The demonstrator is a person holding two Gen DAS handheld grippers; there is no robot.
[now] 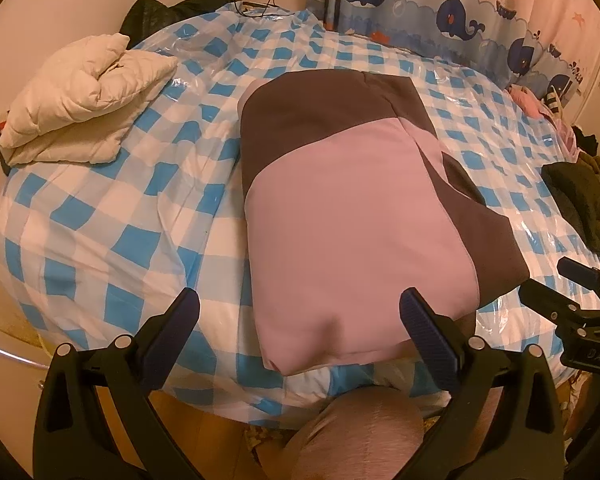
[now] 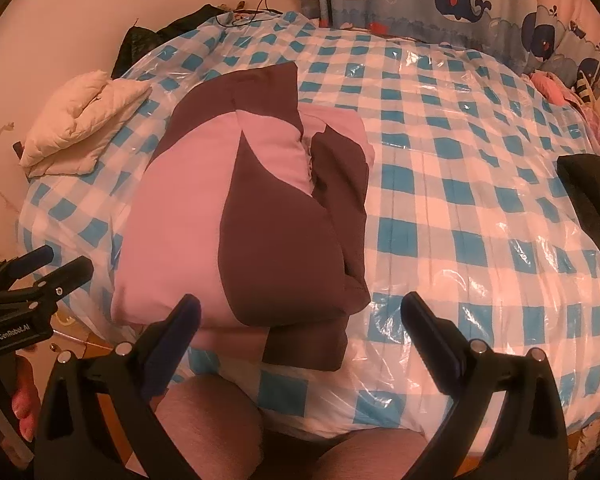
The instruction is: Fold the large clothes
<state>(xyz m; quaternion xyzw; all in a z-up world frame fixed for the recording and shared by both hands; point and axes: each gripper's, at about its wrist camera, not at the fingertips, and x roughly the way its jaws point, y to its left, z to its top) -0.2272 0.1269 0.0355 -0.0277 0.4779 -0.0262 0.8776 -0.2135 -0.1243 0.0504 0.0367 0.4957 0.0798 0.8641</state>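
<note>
A folded pink and brown garment [image 1: 351, 216] is laid on the bed [image 1: 100, 216] near its front edge, its near end reaching that edge. Wide checked cover is left bare toward the right edge, where dark clothes [image 1: 575, 200] lie. A cream quilted jacket [image 1: 80, 100] is placed at the far left corner. The left gripper [image 1: 300, 312] and right gripper [image 2: 300, 312] are held above the front edge, fingers spread wide, nothing gripped.
</note>
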